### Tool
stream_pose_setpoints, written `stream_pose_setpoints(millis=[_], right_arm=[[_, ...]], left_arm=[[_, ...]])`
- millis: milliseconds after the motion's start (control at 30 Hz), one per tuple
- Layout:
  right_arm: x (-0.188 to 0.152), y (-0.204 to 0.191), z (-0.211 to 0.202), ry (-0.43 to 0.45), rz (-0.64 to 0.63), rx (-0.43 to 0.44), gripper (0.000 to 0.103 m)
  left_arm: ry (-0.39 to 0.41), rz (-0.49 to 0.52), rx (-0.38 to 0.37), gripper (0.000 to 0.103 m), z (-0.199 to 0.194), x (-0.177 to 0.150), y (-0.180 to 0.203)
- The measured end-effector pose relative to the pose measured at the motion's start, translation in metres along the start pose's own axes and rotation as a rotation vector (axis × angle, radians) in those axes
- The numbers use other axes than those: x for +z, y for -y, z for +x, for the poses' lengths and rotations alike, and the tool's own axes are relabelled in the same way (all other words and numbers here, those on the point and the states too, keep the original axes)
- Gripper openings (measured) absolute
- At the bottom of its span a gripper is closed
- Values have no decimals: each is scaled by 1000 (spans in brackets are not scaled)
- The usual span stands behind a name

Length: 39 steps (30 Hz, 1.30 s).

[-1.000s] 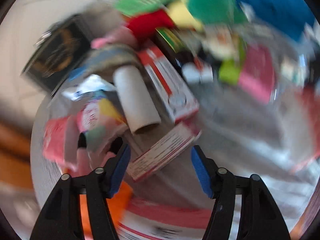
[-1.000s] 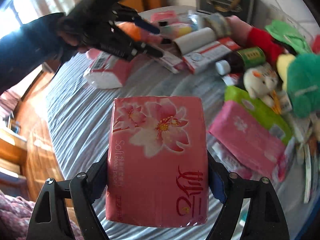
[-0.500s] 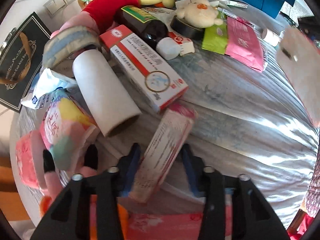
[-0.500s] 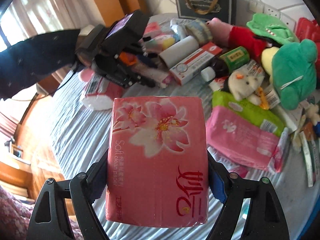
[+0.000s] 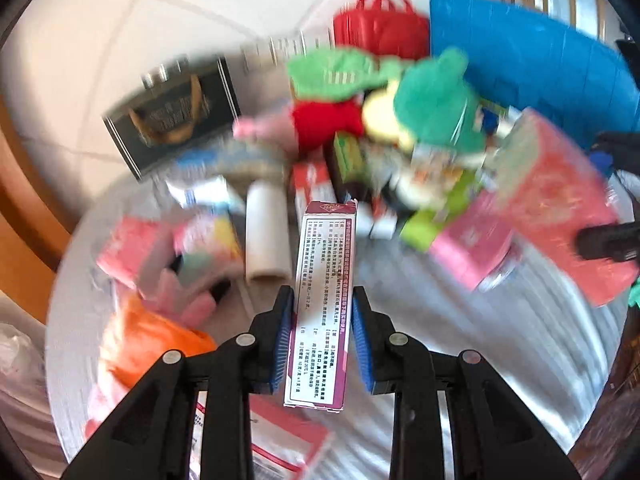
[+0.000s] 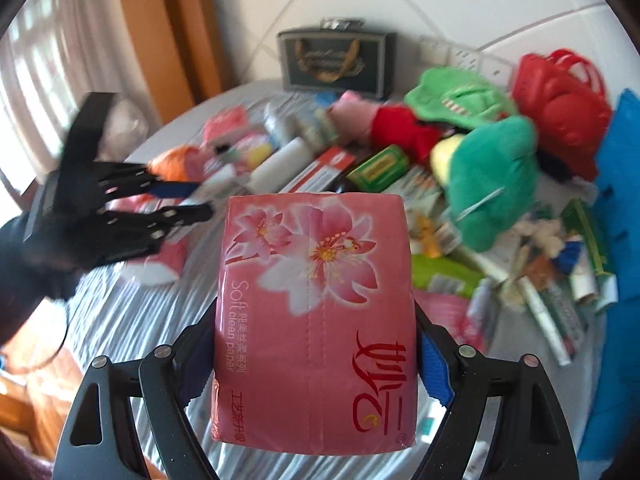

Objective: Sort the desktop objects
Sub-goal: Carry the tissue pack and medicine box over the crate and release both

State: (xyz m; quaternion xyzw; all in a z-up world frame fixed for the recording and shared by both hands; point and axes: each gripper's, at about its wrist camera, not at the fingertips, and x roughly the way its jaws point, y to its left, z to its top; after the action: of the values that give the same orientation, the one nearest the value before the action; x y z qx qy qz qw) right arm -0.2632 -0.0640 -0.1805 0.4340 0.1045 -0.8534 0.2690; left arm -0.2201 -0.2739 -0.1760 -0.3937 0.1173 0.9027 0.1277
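**Medicine carton lifted clear of the pile while the tissue pack waited in the other claw**

Left wrist view: the left claw [image 5: 323,336] was clenched on a narrow medicine carton [image 5: 322,300], its blue pads pressed against the two long sides. Half a second before, that carton had lain slanted on the grey cloth of the bench [image 5: 460,340] with the fingers just closing around it; now it pointed straight ahead along the fingers and stood off the cloth, with the white tube [image 5: 267,232] and the red-and-white box [image 5: 312,184] left behind it. Heavy blur over the background suggested the claw was swinging. In my judgement the pick was done and the carton was on its way to wherever the boxes are being grouped.

Right wrist view: the right claw [image 6: 316,344] gripped the pink tissue pack [image 6: 316,320] across its width, held above the bench exactly as it had been a second earlier. The left claw showed at far left, higher than before, near the orange bag [image 6: 170,164]. The green plush toy [image 6: 492,184] and the green bottle [image 6: 378,168] lay unsorted, so much of the job appeared to remain.
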Motion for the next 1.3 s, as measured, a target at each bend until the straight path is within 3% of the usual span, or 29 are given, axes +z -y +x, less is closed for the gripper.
stream_pose_setpoints(millis=[300, 633, 933, 1300], right_arm=[[19, 22, -96, 237, 70, -194, 84], [5, 90, -225, 438, 218, -431, 84], [-28, 173, -324, 558, 310, -577, 84], [-69, 303, -389, 547, 385, -656, 84]], left_arm=[[252, -87, 62, 28, -61, 86, 57], [438, 46, -30, 28, -103, 186, 163], [514, 132, -110, 28, -113, 256, 286], [523, 146, -151, 29, -92, 340, 446]])
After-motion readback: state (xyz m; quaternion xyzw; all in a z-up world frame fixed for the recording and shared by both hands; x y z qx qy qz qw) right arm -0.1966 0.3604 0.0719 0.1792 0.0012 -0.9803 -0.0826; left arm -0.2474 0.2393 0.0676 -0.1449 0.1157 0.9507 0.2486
